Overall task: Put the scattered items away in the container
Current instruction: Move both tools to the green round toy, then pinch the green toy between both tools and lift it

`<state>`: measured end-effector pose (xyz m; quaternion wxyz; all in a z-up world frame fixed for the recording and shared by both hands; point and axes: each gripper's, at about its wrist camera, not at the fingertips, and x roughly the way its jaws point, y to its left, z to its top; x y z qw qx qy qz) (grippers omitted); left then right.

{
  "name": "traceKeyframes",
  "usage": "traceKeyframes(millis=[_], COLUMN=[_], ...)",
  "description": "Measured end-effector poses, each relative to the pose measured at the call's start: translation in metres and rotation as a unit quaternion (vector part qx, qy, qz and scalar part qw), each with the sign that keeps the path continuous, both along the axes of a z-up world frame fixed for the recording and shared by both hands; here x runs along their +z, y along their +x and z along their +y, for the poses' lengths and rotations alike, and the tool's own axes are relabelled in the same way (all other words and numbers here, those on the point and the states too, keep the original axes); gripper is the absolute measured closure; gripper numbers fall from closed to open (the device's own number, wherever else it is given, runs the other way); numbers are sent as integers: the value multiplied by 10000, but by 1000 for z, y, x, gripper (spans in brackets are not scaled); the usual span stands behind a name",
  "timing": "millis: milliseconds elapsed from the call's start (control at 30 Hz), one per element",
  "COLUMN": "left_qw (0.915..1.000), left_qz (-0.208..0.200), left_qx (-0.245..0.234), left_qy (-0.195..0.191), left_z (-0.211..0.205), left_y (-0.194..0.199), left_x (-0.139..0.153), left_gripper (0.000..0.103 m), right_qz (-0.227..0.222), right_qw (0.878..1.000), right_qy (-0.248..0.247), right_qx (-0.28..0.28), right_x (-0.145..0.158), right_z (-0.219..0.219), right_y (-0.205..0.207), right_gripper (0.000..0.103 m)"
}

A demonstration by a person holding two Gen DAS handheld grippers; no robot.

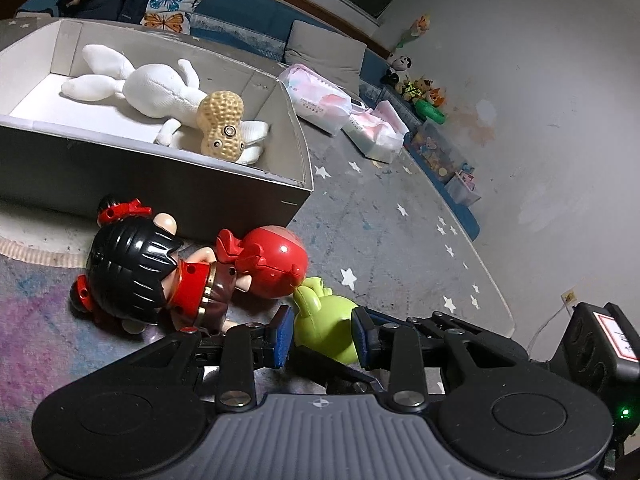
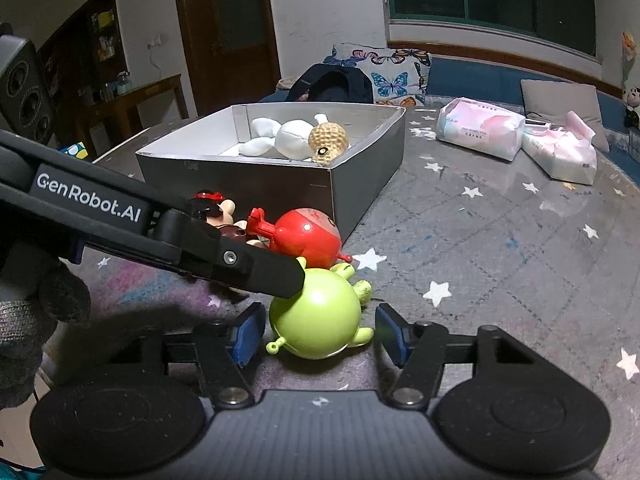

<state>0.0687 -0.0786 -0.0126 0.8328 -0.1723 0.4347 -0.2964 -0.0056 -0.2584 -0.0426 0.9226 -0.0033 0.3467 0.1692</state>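
A green round toy (image 1: 326, 330) (image 2: 316, 316) lies on the star-patterned rug in front of the grey box (image 1: 240, 184) (image 2: 360, 172). My left gripper (image 1: 323, 337) has both blue pads against its sides and is shut on it; one black finger (image 2: 276, 276) of that gripper shows in the right wrist view, resting on the toy's upper left. My right gripper (image 2: 320, 336) straddles the same toy, with narrow gaps at both pads. Beside it lie a red round toy (image 1: 272, 260) (image 2: 308, 236) and a black-haired doll (image 1: 132, 268) (image 2: 216, 210). In the box lie a white plush rabbit (image 1: 160, 92) (image 2: 288, 136) and a peanut toy (image 1: 220, 124) (image 2: 328, 140).
Two tissue packs (image 1: 320, 100) (image 2: 480, 128) lie on the rug right of the box. A gloved hand (image 2: 40, 312) holds the left gripper. Small toys and a bin (image 1: 436, 148) line the wall. Cushions and a dark bag (image 2: 332, 84) sit behind the box.
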Motion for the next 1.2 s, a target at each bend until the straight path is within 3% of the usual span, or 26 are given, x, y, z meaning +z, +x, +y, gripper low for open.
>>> traceKeyframes(millis=[533, 933, 1200], left_qw=[9993, 9995, 9986], left_qz=[277, 191, 340], left_qx=[6, -34, 64], left_qy=[-261, -262, -401], left_z=[-2, -1, 3], left_y=[5, 2, 5], left_x=[-8, -8, -11], left_gripper=[66, 67, 65], right_qz=[-48, -89, -153], right_qw=[10000, 9999, 9998], right_qy=[21, -57, -126], right_qx=[-28, -41, 13], right_x=[-1, 0, 1], right_z=[-1, 2, 4], right_y=[-3, -4, -3], right_gripper=[48, 48, 50])
